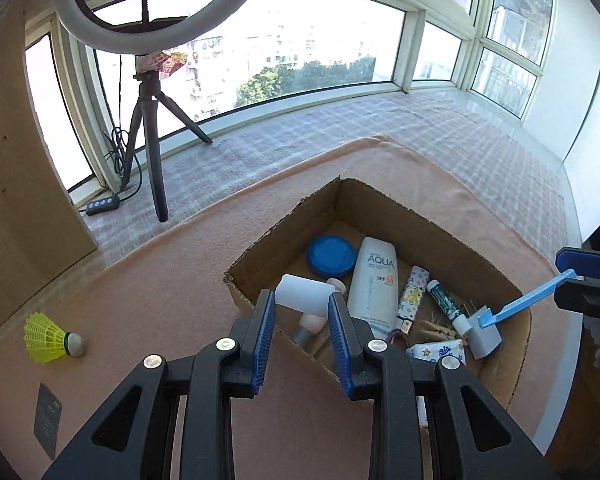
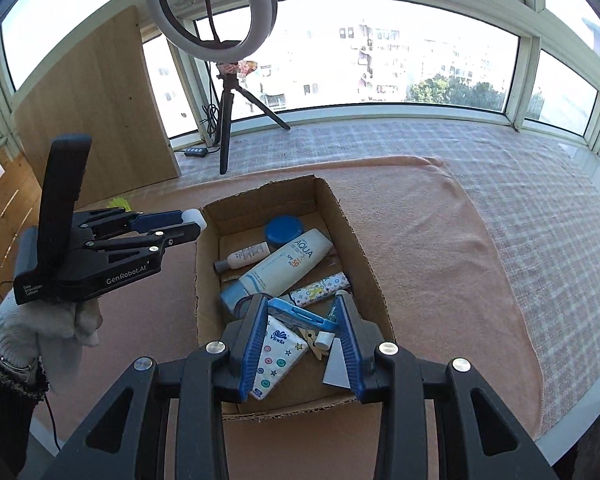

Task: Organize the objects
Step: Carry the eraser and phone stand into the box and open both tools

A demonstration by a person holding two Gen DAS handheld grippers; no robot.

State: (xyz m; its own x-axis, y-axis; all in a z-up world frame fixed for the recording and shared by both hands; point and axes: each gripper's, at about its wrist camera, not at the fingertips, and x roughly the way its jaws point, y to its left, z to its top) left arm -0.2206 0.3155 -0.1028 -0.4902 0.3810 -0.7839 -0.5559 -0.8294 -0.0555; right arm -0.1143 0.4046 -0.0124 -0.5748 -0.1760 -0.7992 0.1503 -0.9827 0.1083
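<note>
Left gripper (image 1: 302, 308) clamps a white roll (image 1: 303, 294) over the box (image 1: 380, 200) edge, right gripper (image 2: 302, 316) grips a blue comb (image 2: 300, 314) above the box, shuttlecock (image 1: 54, 340) on pink cloth (image 1: 160, 280).

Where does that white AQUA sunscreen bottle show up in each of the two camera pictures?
Left wrist view: AQUA bottle lies in the cardboard box, right of centre, beside the blue lid.
Right wrist view: AQUA bottle lies diagonally mid-box, centre.
Shared landmark: the ring light on its tripod.
</note>
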